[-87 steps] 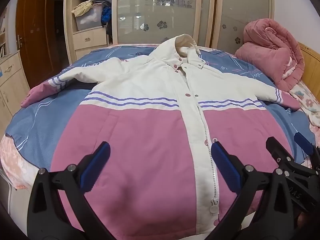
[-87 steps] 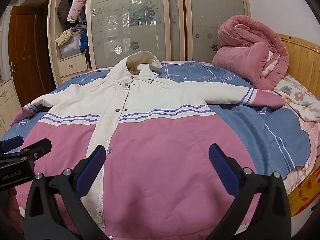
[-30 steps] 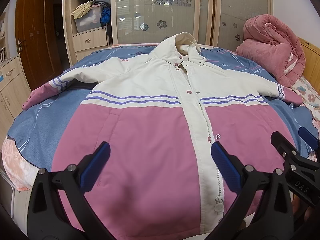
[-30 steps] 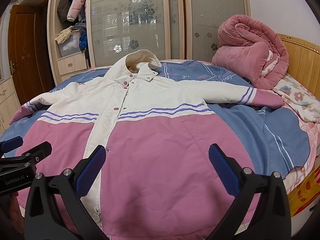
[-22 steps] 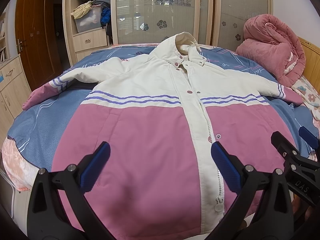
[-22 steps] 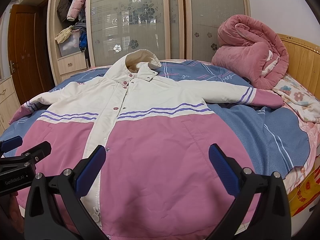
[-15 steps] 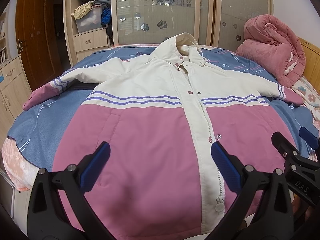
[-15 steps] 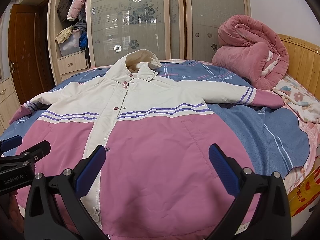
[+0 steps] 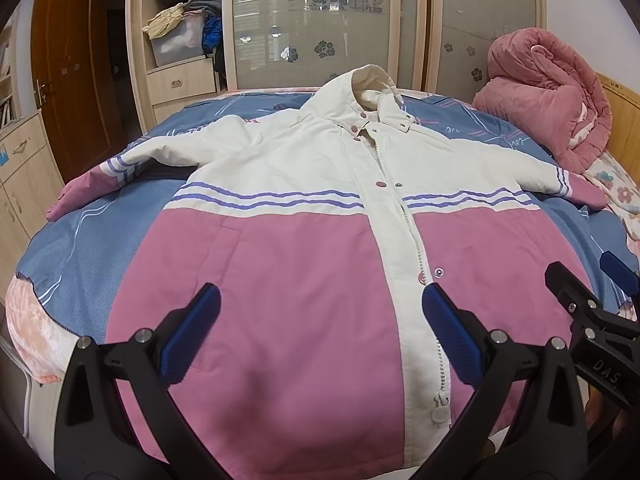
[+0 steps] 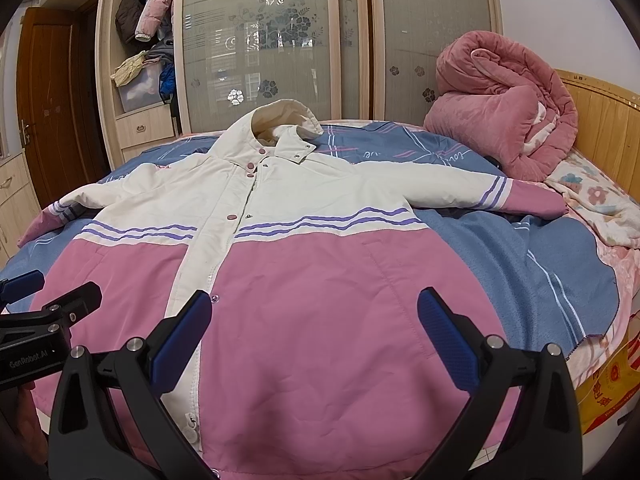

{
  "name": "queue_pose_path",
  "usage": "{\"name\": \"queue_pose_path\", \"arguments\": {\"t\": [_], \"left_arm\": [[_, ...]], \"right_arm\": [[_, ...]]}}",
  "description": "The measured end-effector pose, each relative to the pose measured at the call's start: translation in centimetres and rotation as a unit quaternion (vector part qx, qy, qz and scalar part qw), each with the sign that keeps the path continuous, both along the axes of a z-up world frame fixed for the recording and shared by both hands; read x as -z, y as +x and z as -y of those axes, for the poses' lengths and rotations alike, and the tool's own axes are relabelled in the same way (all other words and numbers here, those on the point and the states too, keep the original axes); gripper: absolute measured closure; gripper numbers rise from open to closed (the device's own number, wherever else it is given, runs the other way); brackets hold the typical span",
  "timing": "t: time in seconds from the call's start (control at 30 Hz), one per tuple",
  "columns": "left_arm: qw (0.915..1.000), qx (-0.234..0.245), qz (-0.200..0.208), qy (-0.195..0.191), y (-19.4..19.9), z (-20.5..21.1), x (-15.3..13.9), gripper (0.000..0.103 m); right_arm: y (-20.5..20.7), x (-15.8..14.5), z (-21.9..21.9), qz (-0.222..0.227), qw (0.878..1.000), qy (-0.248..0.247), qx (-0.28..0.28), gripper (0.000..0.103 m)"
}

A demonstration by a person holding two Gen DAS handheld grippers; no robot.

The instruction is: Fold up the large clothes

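A large pink and cream jacket [image 9: 296, 264] [image 10: 320, 300] lies face up and spread flat on the bed, collar far, hem near, both sleeves stretched out sideways. My left gripper [image 9: 320, 316] hovers open over the hem's left half, holding nothing. My right gripper [image 10: 314, 312] is open above the hem's right half, also empty. Each gripper shows at the edge of the other's view: the right one [image 9: 592, 304] in the left wrist view, the left one [image 10: 44, 300] in the right wrist view.
A blue striped bedsheet [image 9: 88, 232] [image 10: 520, 248] covers the bed. A rolled pink quilt [image 9: 548, 92] [image 10: 504, 108] sits at the far right by the wooden headboard [image 10: 600, 120]. A wardrobe [image 10: 260, 40] with glass doors stands behind; a wooden door [image 9: 68, 80] is at left.
Both grippers have drifted slightly, so the jacket sits a little lower in view than 2.9 s ago. Both stay open; the jacket has not moved.
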State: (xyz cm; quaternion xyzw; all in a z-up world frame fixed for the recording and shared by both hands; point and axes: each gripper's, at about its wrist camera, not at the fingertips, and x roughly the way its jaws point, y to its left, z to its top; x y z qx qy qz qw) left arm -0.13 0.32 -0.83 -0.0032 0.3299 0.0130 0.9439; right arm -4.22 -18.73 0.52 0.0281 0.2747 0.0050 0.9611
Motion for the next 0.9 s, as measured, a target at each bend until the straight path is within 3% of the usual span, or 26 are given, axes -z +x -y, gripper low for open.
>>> {"name": "queue_pose_path", "arguments": {"t": [0.5,0.7,0.9], "left_arm": [[0.9998,-0.018,0.005,-0.001,-0.1,-0.4,0.2,0.002],[0.9977,-0.049,0.004,-0.047,-0.3,-1.3,0.7,0.002],[0.9982,-0.043,-0.015,-0.038,-0.1,-1.0,0.9,0.002]], "right_arm": [[-0.1,0.0,0.0,-0.001,1.0,-0.001,0.0,0.001],[-0.1,0.0,0.2,-0.002,1.0,-0.001,0.0,0.001],[0.0,0.2,0.5,-0.002,1.0,0.001,0.002,0.001]]}}
